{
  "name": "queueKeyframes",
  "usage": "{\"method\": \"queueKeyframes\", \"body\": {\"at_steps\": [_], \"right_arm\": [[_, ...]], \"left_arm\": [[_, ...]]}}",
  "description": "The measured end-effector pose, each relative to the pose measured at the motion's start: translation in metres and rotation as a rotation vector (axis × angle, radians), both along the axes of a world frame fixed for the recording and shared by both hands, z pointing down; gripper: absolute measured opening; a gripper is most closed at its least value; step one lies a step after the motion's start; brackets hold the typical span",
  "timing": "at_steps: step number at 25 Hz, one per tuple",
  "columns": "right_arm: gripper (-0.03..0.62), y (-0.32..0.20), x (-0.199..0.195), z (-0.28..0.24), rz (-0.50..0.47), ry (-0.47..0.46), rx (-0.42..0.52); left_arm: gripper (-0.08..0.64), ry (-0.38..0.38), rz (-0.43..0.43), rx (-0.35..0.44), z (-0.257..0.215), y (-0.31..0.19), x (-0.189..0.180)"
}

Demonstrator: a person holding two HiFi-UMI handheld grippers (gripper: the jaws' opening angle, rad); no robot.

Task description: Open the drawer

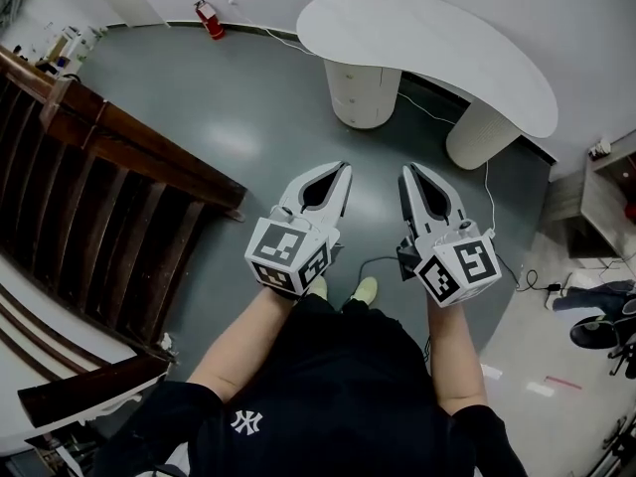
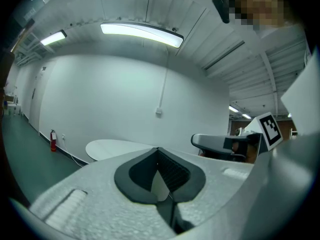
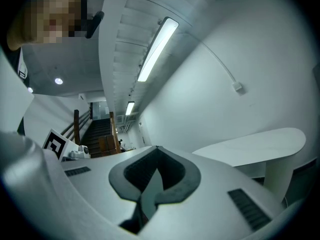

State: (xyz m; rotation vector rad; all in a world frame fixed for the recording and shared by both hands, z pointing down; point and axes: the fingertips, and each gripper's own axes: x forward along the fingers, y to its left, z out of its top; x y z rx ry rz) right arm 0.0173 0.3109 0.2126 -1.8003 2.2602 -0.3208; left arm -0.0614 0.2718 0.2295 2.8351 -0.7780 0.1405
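A white kidney-shaped table (image 1: 437,43) stands ahead on two round pedestals. The left pedestal (image 1: 363,92) shows drawer fronts stacked one above another. I hold both grippers level in front of my body, well short of the table and side by side. My left gripper (image 1: 345,167) is shut with nothing in it, its tips meeting in the left gripper view (image 2: 158,149). My right gripper (image 1: 407,170) is also shut and empty (image 3: 156,148). The table top (image 2: 120,146) lies beyond the left jaws and at the right of the right gripper view (image 3: 250,146).
A dark wooden stair railing (image 1: 119,167) runs along the left. A red fire extinguisher (image 1: 209,20) stands by the far wall. Cables (image 1: 492,207) trail over the grey floor near the right pedestal (image 1: 482,132). An office chair base (image 1: 601,331) and shelving sit at the right.
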Motion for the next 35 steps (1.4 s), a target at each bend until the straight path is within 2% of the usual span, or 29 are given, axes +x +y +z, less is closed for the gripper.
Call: {"method": "queueKeyframes", "body": {"at_steps": [7, 18, 27, 35], "right_arm": [[0.015, 0.007, 0.035, 0.009, 0.008, -0.028, -0.001], [0.015, -0.019, 0.048, 0.022, -0.011, -0.032, -0.025], [0.015, -0.095, 0.054, 0.042, -0.019, -0.005, -0.072], [0.015, -0.202, 0.064, 0.060, -0.021, 0.005, -0.108]], "left_arm": [[0.005, -0.019, -0.036, -0.006, 0.010, 0.000, 0.020], [0.005, -0.020, -0.036, -0.024, 0.025, -0.025, 0.044], [0.005, -0.020, -0.030, -0.052, 0.051, -0.099, 0.059], [0.005, -0.020, -0.033, -0.058, 0.075, -0.202, 0.073]]}}
